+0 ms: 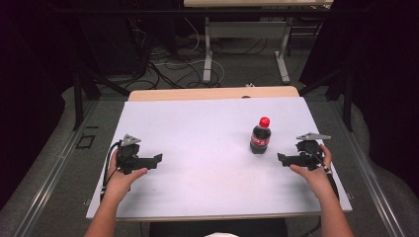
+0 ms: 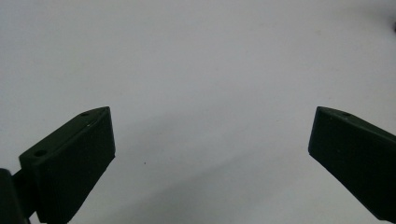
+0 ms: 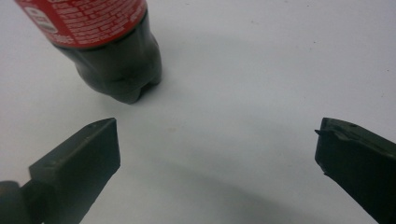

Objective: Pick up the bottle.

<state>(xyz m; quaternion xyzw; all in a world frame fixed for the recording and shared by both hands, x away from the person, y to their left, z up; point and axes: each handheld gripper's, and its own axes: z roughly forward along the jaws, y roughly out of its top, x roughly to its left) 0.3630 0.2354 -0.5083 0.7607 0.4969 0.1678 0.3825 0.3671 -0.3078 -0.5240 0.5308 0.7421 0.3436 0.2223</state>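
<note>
Dark floor strewn with cables and the metal legs of another table lie beyond a wooden table [image 1: 212, 93] covered by a white sheet [image 1: 207, 148]; on the sheet, toward its right side, a small cola bottle [image 1: 260, 136] with a red cap and red label stands upright. Each of the person's hands holds a gripper low over the sheet; the left gripper [image 1: 157, 159] sits near the left edge, well apart from the bottle, and in the left gripper view its jaws are spread wide over bare white. The right gripper [image 1: 280, 158] is just beside the bottle, pointing inward; its jaws are likewise spread wide with nothing between them; the bottle's dark base stands beyond the left jaw, seemingly not touching it, though the angle leaves that uncertain.
</note>
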